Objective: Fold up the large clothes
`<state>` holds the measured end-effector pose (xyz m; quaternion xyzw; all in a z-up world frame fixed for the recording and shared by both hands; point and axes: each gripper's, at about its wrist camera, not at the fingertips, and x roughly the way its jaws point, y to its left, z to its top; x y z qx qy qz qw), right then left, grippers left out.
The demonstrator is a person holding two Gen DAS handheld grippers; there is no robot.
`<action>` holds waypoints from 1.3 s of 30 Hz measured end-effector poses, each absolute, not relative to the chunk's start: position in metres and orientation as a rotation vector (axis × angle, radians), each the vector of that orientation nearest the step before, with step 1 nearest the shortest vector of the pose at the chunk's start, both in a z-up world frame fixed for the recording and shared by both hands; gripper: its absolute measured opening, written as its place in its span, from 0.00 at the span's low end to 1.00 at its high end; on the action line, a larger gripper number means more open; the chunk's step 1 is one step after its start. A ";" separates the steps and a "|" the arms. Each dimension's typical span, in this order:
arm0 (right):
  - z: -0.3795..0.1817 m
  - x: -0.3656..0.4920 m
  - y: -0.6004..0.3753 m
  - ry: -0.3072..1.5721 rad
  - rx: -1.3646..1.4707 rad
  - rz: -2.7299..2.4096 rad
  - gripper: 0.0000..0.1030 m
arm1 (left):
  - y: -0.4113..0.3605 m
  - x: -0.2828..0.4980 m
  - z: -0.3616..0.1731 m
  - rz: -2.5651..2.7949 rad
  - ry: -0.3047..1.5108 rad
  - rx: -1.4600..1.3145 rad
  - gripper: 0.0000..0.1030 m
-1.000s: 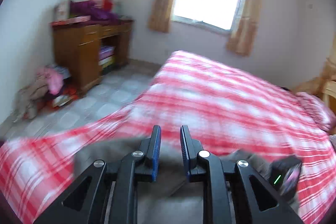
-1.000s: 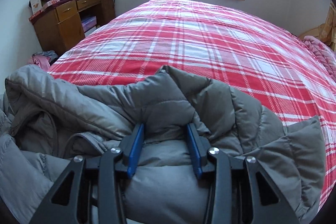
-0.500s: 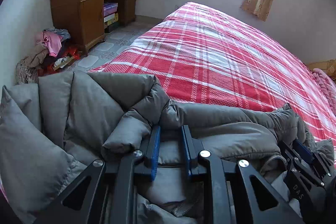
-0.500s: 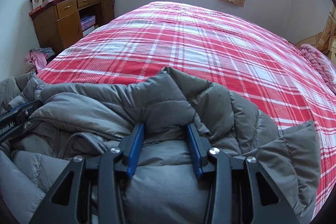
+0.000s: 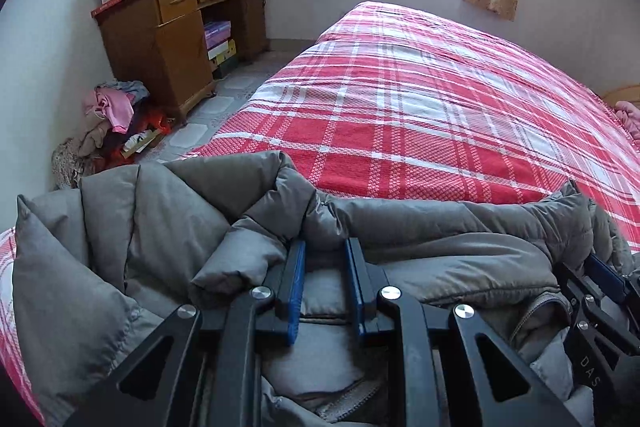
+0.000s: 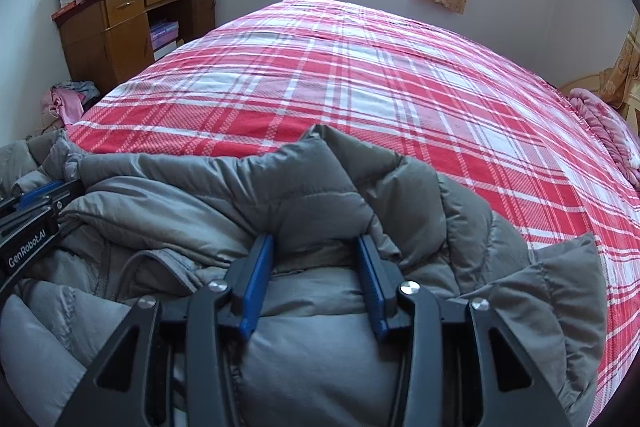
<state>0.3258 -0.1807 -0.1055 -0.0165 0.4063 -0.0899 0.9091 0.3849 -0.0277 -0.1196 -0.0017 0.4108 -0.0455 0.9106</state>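
Left hand-held gripper (image 5: 322, 279), having just dropped onto the near bed (image 5: 420, 115), and right hand-held gripper (image 6: 316, 275) are both pinching the grey jacket (image 6: 224, 195), laying its fold down.

Your left gripper (image 5: 325, 259): black frame w/ triangular cut-outs, silver round screws, blue pads (image 5: 295, 281) on both fingers. Right gripper (image 6: 316, 259): same build, white "DAS" lettering on its side; the left's side reads "GenRobot.AI".
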 end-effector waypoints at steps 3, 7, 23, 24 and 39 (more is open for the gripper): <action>-0.104 0.327 -0.183 0.845 -0.007 -0.169 0.44 | -0.015 0.377 -0.104 -0.172 0.908 -0.037 0.20; -0.079 0.306 -0.193 0.855 0.069 -0.116 0.45 | 0.020 0.333 -0.065 -0.259 0.876 -0.147 0.20; 0.042 -0.059 -0.263 0.564 0.202 0.044 0.73 | 0.191 -0.003 -0.025 -0.291 0.725 -0.294 0.62; 0.040 -0.080 -0.267 0.574 0.206 0.049 0.74 | 0.197 -0.017 -0.029 -0.281 0.741 -0.301 0.63; -0.070 -0.173 -0.266 0.900 0.246 0.065 0.77 | 0.205 -0.063 -0.094 -0.257 0.883 -0.322 0.67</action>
